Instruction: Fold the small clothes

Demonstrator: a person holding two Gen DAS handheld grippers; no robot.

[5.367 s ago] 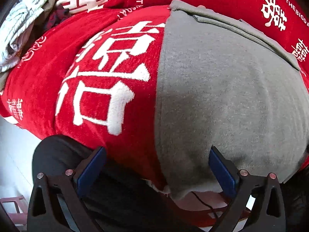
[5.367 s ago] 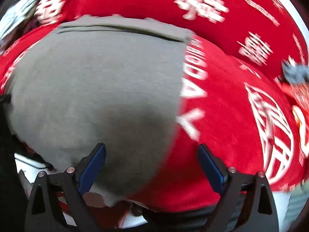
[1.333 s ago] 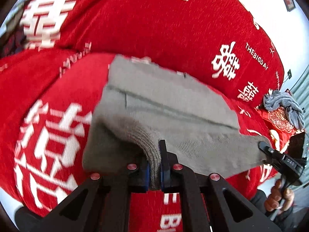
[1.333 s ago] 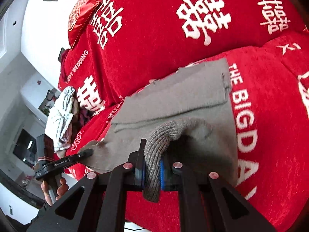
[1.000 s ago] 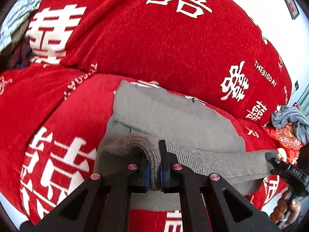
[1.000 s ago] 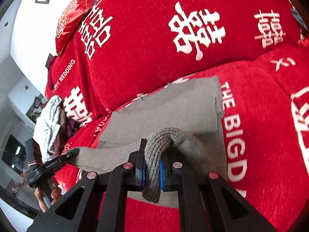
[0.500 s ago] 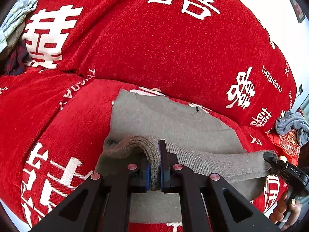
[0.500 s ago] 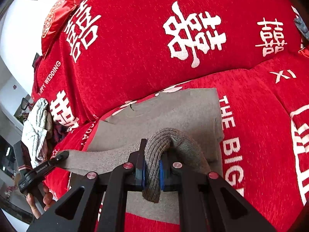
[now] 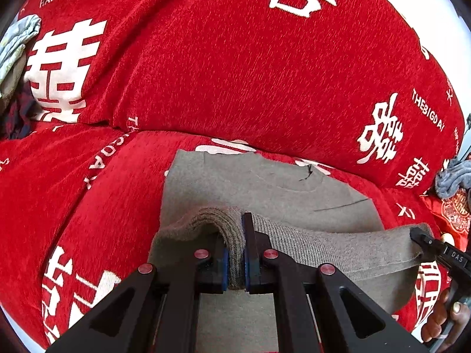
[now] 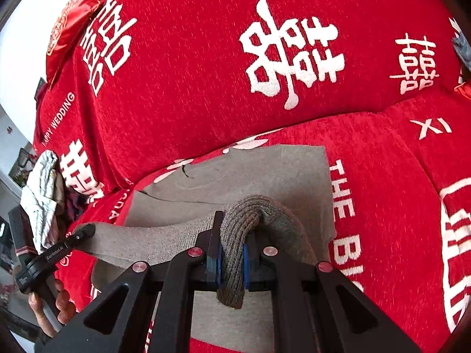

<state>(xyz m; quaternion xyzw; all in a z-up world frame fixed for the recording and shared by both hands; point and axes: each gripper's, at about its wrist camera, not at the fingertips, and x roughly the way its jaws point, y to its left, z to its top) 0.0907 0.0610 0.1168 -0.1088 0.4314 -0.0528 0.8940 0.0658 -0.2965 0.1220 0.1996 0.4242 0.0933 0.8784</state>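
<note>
A grey knit garment (image 9: 265, 188) (image 10: 265, 170) lies on a red sofa seat (image 9: 112, 194), its far half flat with the neckline toward the backrest. Its near ribbed hem is lifted and stretched taut between both grippers. My left gripper (image 9: 235, 253) is shut on the hem's left corner, the knit bunched between its blue pads. My right gripper (image 10: 232, 253) is shut on the hem's right corner the same way. In the left wrist view the right gripper (image 9: 424, 239) shows at the far right on the hem's end; the right wrist view shows the left gripper (image 10: 85, 231) at the left.
The red backrest (image 9: 250, 67) with white characters rises just behind the garment. A pale crumpled cloth (image 10: 44, 194) lies at the sofa's left end, a grey cloth (image 9: 453, 176) at its right end. A red cushion (image 10: 73, 14) sits on top of the backrest. A hand (image 10: 53, 306) holds the left tool.
Both grippers have carried the lifted hem toward the backrest, so less of the flat far half shows. The hem stays taut between them, and both grips are unchanged.
</note>
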